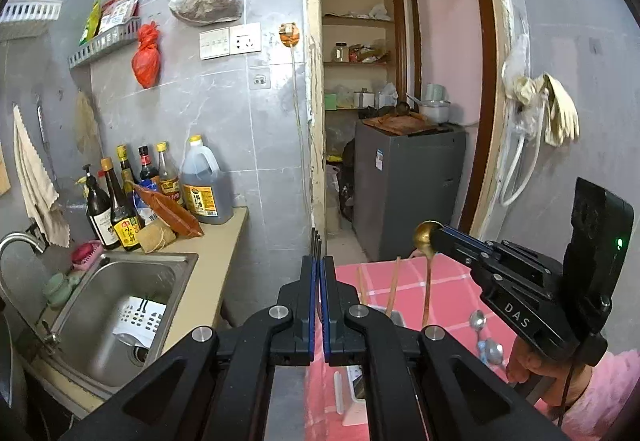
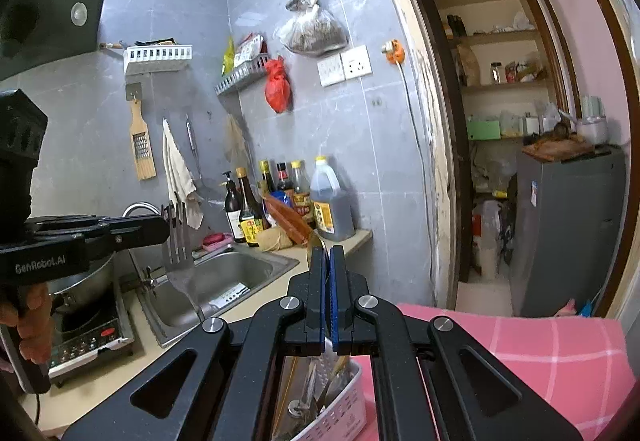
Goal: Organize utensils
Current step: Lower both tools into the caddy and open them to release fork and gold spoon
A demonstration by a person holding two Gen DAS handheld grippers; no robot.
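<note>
The left gripper's (image 1: 319, 261) fingers pinch a slotted steel spatula (image 2: 182, 265) near the steel sink (image 1: 120, 305). To its right, the right gripper (image 2: 329, 255) clamps a brass ladle (image 1: 427, 237) over the pink checked tablecloth (image 1: 440, 273).

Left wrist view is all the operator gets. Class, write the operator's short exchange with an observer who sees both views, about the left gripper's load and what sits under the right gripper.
Operator: What does my left gripper hold? I see only a thin edge.
Observer: A metal fork, pinched by its tines, handle hanging down.
Operator: What is below the right gripper, which is shut on the gold spoon?
Observer: A white basket with utensils in it, on the pink cloth.
</note>
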